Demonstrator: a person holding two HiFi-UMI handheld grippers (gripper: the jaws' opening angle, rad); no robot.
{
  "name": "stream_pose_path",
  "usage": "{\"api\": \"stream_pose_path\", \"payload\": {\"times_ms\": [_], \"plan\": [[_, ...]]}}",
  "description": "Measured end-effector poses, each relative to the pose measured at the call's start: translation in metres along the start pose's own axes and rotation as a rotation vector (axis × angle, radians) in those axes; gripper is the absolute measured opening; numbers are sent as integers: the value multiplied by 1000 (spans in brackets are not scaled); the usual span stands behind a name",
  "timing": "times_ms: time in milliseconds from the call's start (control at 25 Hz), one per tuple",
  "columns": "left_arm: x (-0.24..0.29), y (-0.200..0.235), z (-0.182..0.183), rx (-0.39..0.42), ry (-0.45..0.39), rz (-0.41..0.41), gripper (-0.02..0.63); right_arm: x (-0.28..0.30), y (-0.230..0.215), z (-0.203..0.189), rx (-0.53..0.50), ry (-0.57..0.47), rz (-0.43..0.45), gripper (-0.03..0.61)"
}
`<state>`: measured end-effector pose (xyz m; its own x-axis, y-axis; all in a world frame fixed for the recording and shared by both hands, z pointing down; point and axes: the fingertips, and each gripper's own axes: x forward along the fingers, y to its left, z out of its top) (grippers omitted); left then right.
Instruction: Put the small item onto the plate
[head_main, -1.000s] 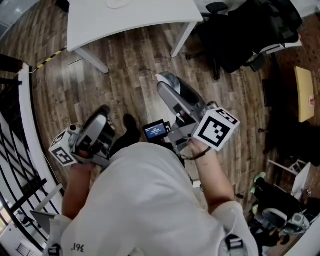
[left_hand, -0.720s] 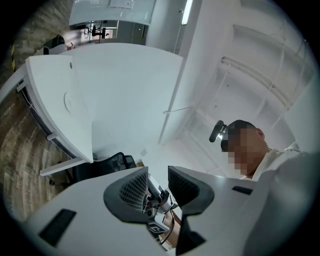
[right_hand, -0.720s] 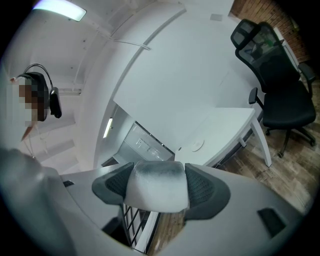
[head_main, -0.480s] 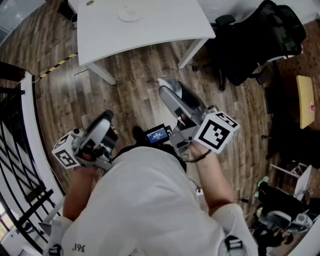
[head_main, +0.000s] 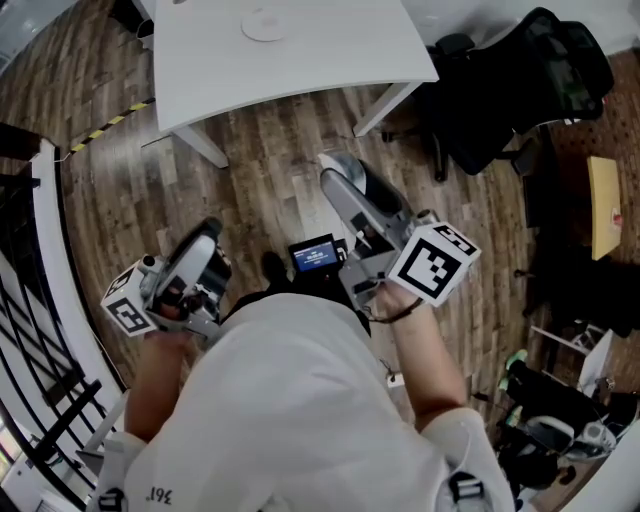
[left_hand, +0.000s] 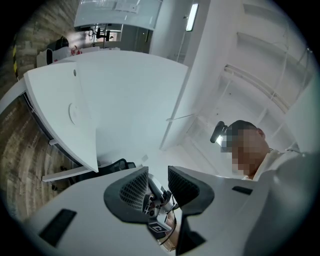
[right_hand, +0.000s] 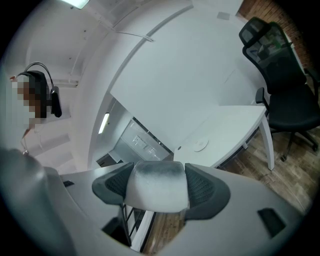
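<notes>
Person stands on wood floor (head_main: 262, 150), gripper in each hand, both held near body.
Right gripper (right_hand: 156, 172): jaws clenched on small item (right_hand: 156, 189), a pale grey soft-looking block filling the gap between the pads.
Left gripper (left_hand: 158, 175): jaws slightly apart, holding nothing; only the other gripper shows through the gap.
Plate (head_main: 265, 24): round, white, on white table (head_main: 330, 45), far from both grippers.
Small item well apart from plate.
Black office chair (head_main: 510, 90) right of table.
</notes>
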<state>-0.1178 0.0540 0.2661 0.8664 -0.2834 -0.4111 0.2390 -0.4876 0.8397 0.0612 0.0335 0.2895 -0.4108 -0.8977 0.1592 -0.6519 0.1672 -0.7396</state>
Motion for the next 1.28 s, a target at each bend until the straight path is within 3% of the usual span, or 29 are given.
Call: {"api": "stream_pose_path", "payload": {"times_ms": [400, 920, 1280], "plan": [[26, 40, 24, 30, -56, 56, 112, 51, -37, 27, -3, 57, 51, 316], [139, 114, 87, 77, -120, 102, 112, 140, -108, 131, -32, 145, 116, 316], [184, 142, 101, 124, -137, 148, 112, 167, -145, 167, -35, 178, 141, 316]]}}
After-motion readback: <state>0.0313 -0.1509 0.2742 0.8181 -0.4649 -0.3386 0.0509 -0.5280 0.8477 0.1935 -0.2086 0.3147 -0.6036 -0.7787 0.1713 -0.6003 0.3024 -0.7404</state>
